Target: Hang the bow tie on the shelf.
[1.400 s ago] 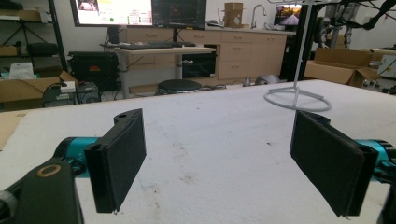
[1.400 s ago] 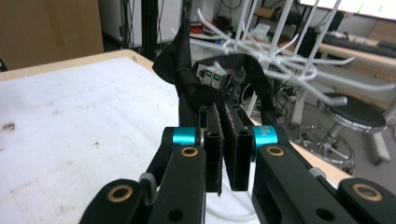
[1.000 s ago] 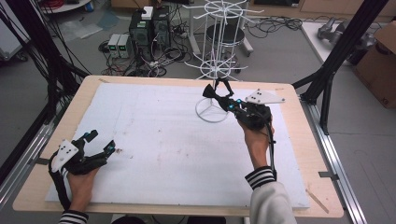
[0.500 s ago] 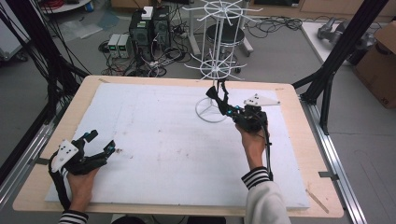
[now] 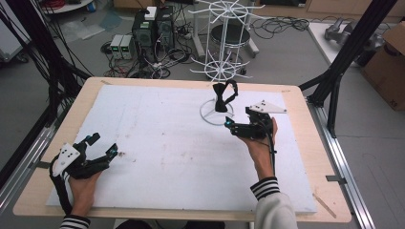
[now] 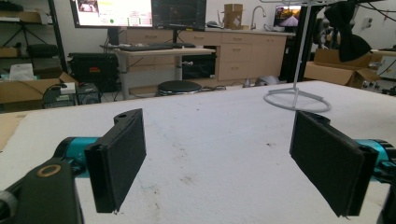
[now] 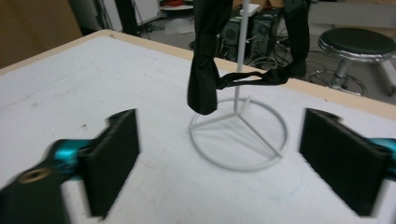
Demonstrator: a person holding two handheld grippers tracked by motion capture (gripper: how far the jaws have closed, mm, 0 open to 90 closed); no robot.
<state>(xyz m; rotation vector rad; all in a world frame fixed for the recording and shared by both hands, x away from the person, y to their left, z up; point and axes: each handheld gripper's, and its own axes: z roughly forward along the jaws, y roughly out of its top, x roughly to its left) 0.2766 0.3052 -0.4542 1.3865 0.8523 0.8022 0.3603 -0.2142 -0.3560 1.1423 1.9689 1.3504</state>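
A black bow tie hangs by its strap from a low arm of the white wire stand at the table's far middle. My right gripper sits just in front of the stand's ring base. Its jaws have just been opening and stand wide apart with nothing between them. In the right gripper view the bow tie dangles free above the ring base, beyond my gripper. My left gripper rests open at the front left, holding nothing. The left gripper view shows its jaws apart, with the bow tie far off.
A white mat covers the wooden table. Behind the far edge stand a stool, computer boxes and cables on the floor. Black frame posts rise at both sides, and a cardboard box sits on the right.
My right gripper has let go of the bow tie, which now hangs on the stand, and has drawn back and down. The left gripper has stayed put.
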